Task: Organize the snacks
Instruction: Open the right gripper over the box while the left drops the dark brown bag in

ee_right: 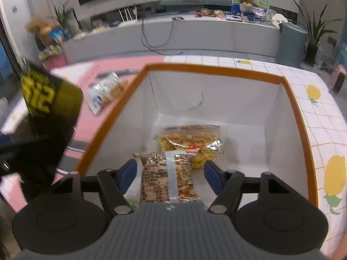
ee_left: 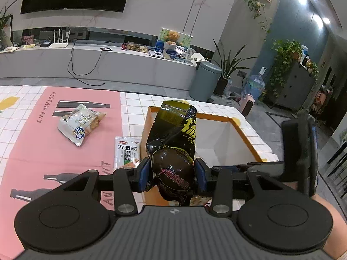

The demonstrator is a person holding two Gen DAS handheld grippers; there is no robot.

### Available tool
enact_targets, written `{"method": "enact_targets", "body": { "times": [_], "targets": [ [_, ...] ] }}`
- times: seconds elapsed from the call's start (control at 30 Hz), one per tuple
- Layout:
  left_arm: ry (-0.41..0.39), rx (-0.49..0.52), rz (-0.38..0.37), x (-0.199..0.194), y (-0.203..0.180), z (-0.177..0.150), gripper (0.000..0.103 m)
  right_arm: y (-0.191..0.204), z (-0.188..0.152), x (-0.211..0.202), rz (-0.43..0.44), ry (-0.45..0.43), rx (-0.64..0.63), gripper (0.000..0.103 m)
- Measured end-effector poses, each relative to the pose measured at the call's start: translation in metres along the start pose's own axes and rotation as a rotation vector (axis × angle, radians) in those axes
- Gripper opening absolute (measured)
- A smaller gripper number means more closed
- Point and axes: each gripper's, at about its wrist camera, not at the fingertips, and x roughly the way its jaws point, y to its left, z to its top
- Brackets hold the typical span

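Note:
My left gripper is shut on a dark green snack packet and holds it upright over the left wall of the orange-rimmed white box. The same packet shows at the left of the right wrist view. My right gripper is open above the box, over a clear packet of brown snacks lying on the box floor. A yellow snack packet lies behind it. On the pink mat lie a white snack bag and a small white sachet.
The table has a white tiled cloth with lemon prints and a pink mat. The right-hand tool is at the box's right side in the left wrist view. A grey bin stands beyond the table.

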Motion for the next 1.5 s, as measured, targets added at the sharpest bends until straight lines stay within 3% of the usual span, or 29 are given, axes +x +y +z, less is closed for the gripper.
{"method": "enact_targets", "body": {
  "times": [0.23, 0.37, 0.5, 0.57, 0.73, 1.0, 1.17, 1.33, 1.5],
  "targets": [
    [0.001, -0.010, 0.003, -0.001, -0.017, 0.001, 0.049, -0.014, 0.005, -0.028, -0.045, -0.050, 0.017, 0.073],
    [-0.009, -0.015, 0.023, 0.008, -0.024, -0.001, 0.049, -0.014, 0.004, -0.038, -0.058, -0.032, -0.032, 0.076],
    [-0.013, -0.063, -0.010, 0.017, -0.026, -0.001, 0.049, -0.010, -0.001, -0.036, -0.056, 0.027, -0.120, 0.082],
    [-0.020, -0.032, -0.005, 0.021, -0.032, 0.002, 0.050, -0.009, -0.005, -0.032, -0.062, 0.051, -0.149, 0.082],
    [0.045, 0.007, -0.013, 0.049, -0.044, 0.006, 0.050, -0.015, -0.012, -0.038, -0.024, 0.071, -0.151, 0.082],
    [0.115, -0.044, -0.072, 0.090, -0.056, 0.006, 0.050, -0.027, -0.019, -0.042, -0.022, 0.078, -0.127, 0.083],
    [0.124, -0.034, -0.047, 0.104, -0.062, 0.004, 0.051, -0.030, -0.020, -0.042, -0.057, 0.075, -0.115, 0.082],
    [0.115, -0.018, -0.010, 0.103, -0.058, 0.001, 0.054, -0.036, -0.019, -0.038, -0.032, 0.071, -0.094, 0.081],
    [0.121, 0.009, 0.042, 0.105, -0.057, -0.001, 0.061, -0.033, -0.020, -0.035, -0.047, 0.073, -0.097, 0.081]
  ]
}}
